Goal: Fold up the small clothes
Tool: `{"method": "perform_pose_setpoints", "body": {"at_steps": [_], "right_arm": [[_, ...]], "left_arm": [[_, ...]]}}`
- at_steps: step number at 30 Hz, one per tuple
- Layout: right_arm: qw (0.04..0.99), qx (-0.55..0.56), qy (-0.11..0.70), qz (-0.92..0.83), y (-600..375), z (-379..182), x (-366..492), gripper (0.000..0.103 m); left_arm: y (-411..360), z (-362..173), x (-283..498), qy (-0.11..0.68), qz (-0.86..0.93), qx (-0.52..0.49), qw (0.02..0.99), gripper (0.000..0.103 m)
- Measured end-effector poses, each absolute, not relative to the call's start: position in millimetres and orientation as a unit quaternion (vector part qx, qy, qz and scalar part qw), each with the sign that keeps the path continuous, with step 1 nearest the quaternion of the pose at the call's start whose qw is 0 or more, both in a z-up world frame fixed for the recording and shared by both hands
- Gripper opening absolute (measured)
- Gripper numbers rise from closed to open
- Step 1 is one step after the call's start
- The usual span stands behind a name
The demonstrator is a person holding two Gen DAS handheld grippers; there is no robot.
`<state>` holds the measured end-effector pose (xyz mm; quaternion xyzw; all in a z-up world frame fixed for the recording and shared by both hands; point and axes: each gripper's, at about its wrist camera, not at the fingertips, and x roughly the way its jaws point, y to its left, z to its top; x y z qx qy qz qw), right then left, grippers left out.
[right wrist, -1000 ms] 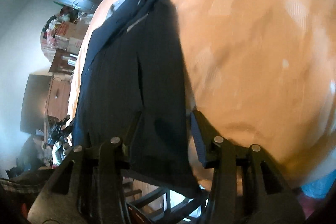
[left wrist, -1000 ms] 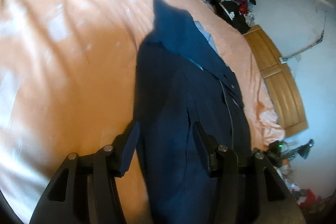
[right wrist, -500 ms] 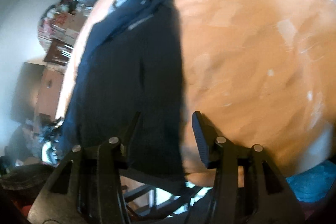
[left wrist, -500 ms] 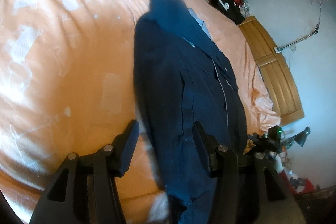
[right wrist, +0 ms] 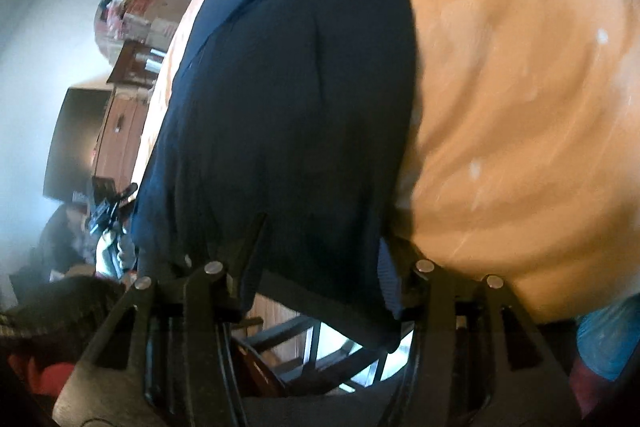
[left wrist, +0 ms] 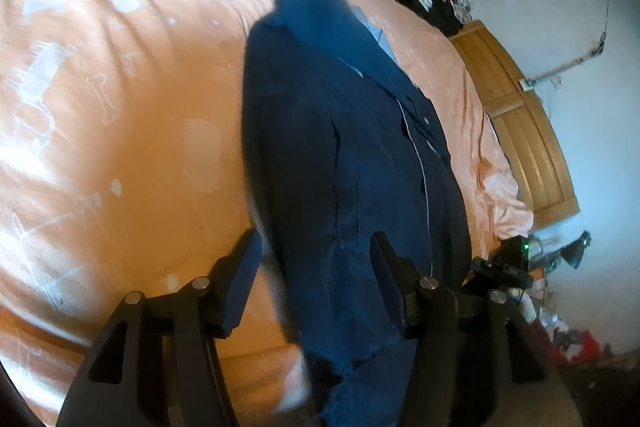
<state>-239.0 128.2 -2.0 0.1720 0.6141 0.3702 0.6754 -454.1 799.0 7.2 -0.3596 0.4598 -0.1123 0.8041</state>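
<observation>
One navy garment (left wrist: 352, 155); one orange bedsheet (left wrist: 120, 99)

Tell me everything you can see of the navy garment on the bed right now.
The navy garment is dark blue cloth, seemingly soft, with thin pale piping down the front and a light patch near its far end. It lies lengthwise on the orange bedsheet, folded into a long narrow shape, its near hem hanging past the bed's edge. The left claw and the right claw are both open, their fingers straddling the near end; whether they touch the cloth is unclear.
</observation>
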Motion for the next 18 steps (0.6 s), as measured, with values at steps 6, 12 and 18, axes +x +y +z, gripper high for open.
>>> {"method": "perform_pose_setpoints", "body": {"at_steps": [6,12,18], "right_arm": [[0.656,0.174,0.630,0.377,131.5,-14.7,-248.3,0.051],[0.654,0.179,0.629,0.380,134.0,-13.0,-246.1,0.054],[0.652,0.159,0.633,0.386,132.5,-7.1,-250.3,0.053]], "left_arm": [[796.4,10.1,-475.1,0.469,-0.116,-0.341,0.807,0.052],[788.4,12.9,-488.3,0.479,-0.114,-0.326,0.807,0.051],[772.9,21.2,-496.9,0.490,-0.123,-0.284,0.815,0.025]]}}
